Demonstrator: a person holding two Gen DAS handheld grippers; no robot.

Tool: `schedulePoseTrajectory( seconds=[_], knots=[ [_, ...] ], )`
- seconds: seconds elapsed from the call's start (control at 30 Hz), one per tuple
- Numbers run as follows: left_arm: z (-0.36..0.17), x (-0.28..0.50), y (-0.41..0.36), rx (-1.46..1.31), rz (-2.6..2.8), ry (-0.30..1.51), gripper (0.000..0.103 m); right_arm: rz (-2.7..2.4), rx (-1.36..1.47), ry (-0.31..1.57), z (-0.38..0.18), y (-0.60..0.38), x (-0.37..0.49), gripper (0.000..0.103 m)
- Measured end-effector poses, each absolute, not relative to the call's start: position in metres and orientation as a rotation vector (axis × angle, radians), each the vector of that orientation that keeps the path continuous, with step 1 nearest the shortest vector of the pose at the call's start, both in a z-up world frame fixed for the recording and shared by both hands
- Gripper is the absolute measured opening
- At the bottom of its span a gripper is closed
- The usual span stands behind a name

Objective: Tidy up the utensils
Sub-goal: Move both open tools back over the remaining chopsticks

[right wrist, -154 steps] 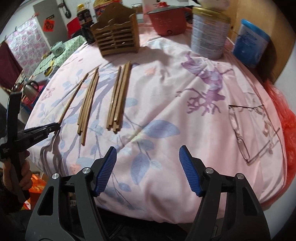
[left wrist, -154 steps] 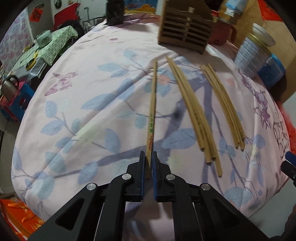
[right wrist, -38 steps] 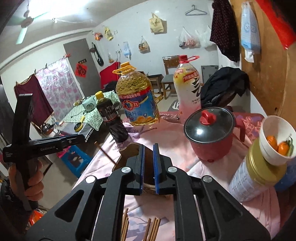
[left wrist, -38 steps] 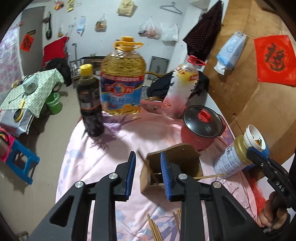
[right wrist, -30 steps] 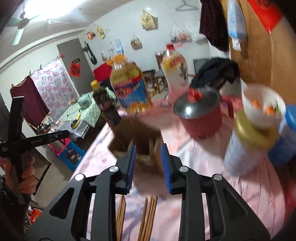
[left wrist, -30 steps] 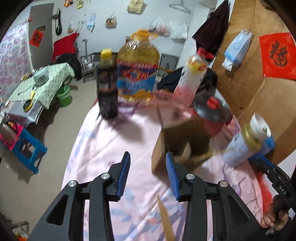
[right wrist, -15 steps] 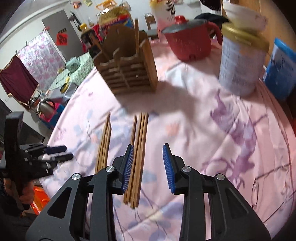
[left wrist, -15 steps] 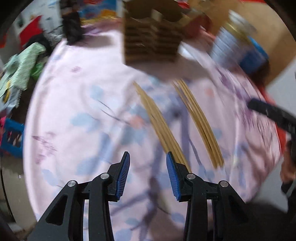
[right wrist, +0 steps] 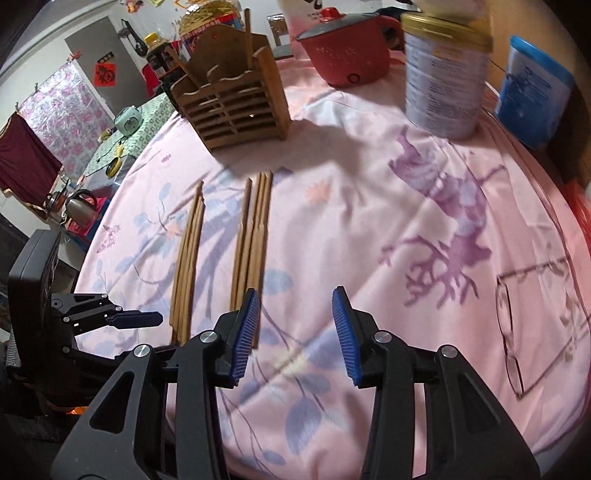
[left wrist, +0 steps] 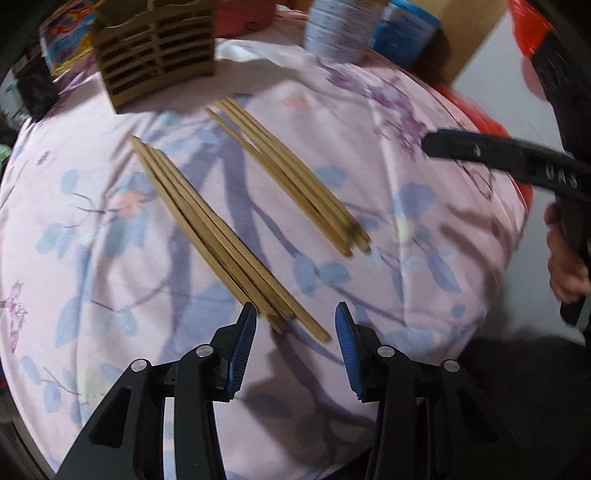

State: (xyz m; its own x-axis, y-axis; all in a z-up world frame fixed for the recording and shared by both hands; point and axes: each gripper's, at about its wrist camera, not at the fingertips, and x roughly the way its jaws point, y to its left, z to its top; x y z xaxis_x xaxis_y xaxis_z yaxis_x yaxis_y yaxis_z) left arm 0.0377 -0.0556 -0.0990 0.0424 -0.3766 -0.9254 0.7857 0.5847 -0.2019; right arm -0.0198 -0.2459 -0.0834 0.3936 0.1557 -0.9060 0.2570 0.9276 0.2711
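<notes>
Both pairs of tongs are spread wide and hold nothing. The left tongs (left wrist: 293, 341) hang low over the near edge of the surface (left wrist: 92, 258), which is covered by a pink floral cloth. The near tips of the left bundle of chopsticks (left wrist: 218, 236) lie just ahead of the gap between the blue pads (left wrist: 242, 349); whether the pads touch the cloth is hard to judge, since the left wrist view is blurred.

A second bundle of chopsticks (left wrist: 291, 181) lies to the right of the first, roughly parallel and apart from it, both running away toward the wooden slatted chopstick holder (left wrist: 155, 48) at the far side. In the right wrist view two chopsticks (right wrist: 247, 33) stand in the holder (right wrist: 236, 96), one upright and one leaning left.

The right tongs (right wrist: 295, 325) hover above the cloth near the front edge, beside the near ends of the right bundle (right wrist: 255, 236), with the left bundle (right wrist: 190, 258) further left. The left tongs (right wrist: 136, 319) show at the left edge of that view, close to the left bundle's near ends.

Behind the holder stand a red electric pot (right wrist: 347, 44), a gold-lidded tin can (right wrist: 445, 70) and a blue container (right wrist: 533, 96). A pair of glasses (right wrist: 532, 321) lies on the cloth at the right, well apart from the chopsticks.
</notes>
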Motion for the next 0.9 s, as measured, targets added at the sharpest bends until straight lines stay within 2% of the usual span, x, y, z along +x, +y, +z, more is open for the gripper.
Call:
schedulePoseTrajectory(
  seconds=[0.2,0.37,0.4,0.47,0.57,0.7,0.9],
  knots=[
    [-0.112,0.019,-0.051,0.491,-0.981,1.207,0.047,-0.081,0.402,1.195,-0.087,-0.247,-0.036,0.044],
    [-0.115,0.049,-0.052,0.493,-0.86,1.133,0.051,-0.078,0.393,1.19,-0.085,-0.244,-0.039,0.045],
    [-0.115,0.059,-0.05,0.477,-0.835,1.136,0.051,-0.076,0.389,1.187,-0.084,-0.244,-0.039,0.044],
    [-0.114,0.095,-0.038,0.404,-0.748,1.146,0.044,-0.073,0.377,1.183,-0.082,-0.242,-0.037,0.044],
    [-0.106,0.128,-0.025,0.311,-0.681,1.154,0.043,-0.063,0.382,1.175,-0.082,-0.241,-0.034,0.045],
    [-0.093,0.117,-0.02,0.254,-0.723,1.144,0.043,-0.037,0.378,1.172,-0.083,-0.234,-0.027,0.044],
    [-0.114,0.092,-0.01,0.269,-0.716,1.196,0.043,-0.014,0.37,1.176,-0.086,-0.228,-0.02,0.044]
  ],
)
